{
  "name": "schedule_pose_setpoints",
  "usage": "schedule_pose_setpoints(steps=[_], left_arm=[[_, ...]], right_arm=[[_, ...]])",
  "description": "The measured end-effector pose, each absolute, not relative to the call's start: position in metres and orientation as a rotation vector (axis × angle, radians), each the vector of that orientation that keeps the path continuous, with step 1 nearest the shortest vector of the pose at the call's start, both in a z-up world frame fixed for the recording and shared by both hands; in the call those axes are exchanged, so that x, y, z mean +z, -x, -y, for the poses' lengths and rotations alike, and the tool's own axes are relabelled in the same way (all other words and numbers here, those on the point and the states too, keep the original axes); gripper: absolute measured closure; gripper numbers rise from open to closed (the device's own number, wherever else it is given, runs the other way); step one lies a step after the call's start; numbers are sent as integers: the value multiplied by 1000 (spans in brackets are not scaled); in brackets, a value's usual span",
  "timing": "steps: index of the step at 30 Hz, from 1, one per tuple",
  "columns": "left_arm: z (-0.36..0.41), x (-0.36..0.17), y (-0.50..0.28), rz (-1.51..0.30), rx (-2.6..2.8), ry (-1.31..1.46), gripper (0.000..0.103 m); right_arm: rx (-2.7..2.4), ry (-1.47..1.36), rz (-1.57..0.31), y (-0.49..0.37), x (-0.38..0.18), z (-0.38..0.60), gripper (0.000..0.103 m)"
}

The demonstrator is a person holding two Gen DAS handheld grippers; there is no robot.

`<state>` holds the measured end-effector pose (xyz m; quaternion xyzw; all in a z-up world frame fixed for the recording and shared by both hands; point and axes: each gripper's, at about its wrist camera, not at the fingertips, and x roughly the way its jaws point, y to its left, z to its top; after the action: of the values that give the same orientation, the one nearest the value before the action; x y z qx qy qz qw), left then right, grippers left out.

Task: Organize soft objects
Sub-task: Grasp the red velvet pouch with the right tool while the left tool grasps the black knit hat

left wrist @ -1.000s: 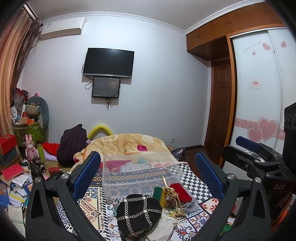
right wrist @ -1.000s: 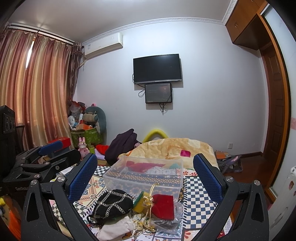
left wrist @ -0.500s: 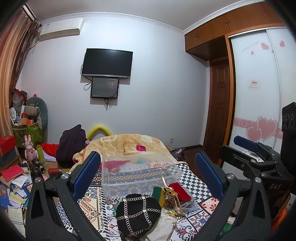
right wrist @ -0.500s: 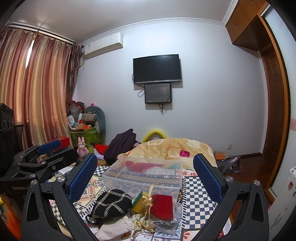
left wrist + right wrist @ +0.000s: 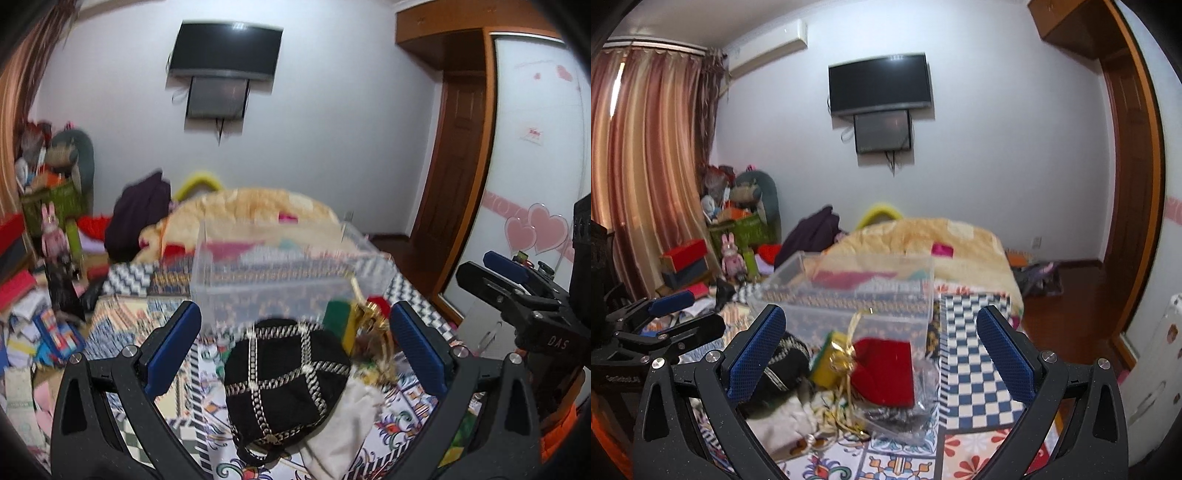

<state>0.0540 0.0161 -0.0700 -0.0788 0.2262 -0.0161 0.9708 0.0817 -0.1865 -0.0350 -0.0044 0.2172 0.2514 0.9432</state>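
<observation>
A pile of soft things lies on the patterned bedspread in front of a clear plastic box (image 5: pixel 280 280) (image 5: pixel 849 295). A black cap with gold chain trim (image 5: pixel 284 384) (image 5: pixel 783 365) sits between my left gripper's open fingers. A white cloth (image 5: pixel 343 424) (image 5: pixel 783 424) lies beside it. A red pouch with gold cord (image 5: pixel 882 369) (image 5: pixel 376 306) and a green-and-yellow item (image 5: pixel 827 362) (image 5: pixel 340 325) lie between my right gripper's open fingers. Left gripper (image 5: pixel 295 339) and right gripper (image 5: pixel 882 339) are both open and empty, above the pile.
A beige quilt (image 5: pixel 923 240) and a dark garment (image 5: pixel 140 210) lie behind the box. Clutter of boxes, papers and plush toys (image 5: pixel 48 258) fills the left side. A wardrobe with hearts (image 5: pixel 535 184) and a wooden door (image 5: pixel 1126 184) stand to the right.
Both grippers have tilted down and moved closer to the pile, so the cap and the red pouch appear larger and sit between the fingers. Both stay open.
</observation>
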Motion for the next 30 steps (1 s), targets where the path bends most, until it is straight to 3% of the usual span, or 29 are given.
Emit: schedule_pose_setpoints(steps=[14,17,19,25,30], left_arm=[[-26,-133,-91,-615,-22,207,0],[-28,-135,-91,-610,-41,228,5],[-30,-137,-93,-622,-66,236,17],[-33,-144,-94,-627,-92,261,29],[-36,-143,-92,-625,-106,286,40]], right_arm=[[582,-29,-667,-112,-88,180,0],[605,-15,-686,-113,-95,173,2],[612,-4,-694,-115,-97,170,10],[614,-7,-726,-122,-107,169,39],[613,-35,-725,-125,-106,174,51]])
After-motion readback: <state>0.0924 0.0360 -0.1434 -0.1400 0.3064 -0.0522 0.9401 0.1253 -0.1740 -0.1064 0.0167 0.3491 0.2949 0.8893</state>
